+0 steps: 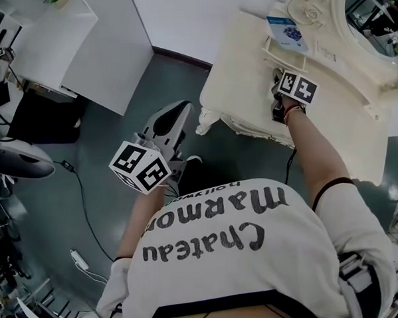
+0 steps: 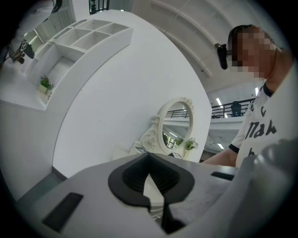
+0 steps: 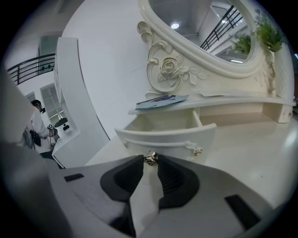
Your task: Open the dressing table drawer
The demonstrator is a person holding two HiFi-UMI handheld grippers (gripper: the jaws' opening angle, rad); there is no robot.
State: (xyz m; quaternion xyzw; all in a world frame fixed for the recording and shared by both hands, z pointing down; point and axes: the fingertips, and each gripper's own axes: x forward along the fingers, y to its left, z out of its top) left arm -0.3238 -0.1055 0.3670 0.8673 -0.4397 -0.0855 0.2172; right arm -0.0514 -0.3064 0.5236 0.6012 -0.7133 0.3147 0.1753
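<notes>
Our right claw (image 3: 150, 162) is pinched on the small metal knob (image 3: 150, 157) at the middle of the drawer (image 3: 186, 135) front. The drawer already stands partly out of the dressing table (image 3: 251, 144), below the shelf that carries a booklet (image 3: 160, 99). Our left claw (image 2: 149, 160) hangs well away from the table, tips together, holding nothing. To finish the pull well, we judge we should draw straight back along the drawer's run, without twisting or lifting. The knob sits only at the very tips and could slip out. We should also stop before the drawer leaves its slot.
</notes>
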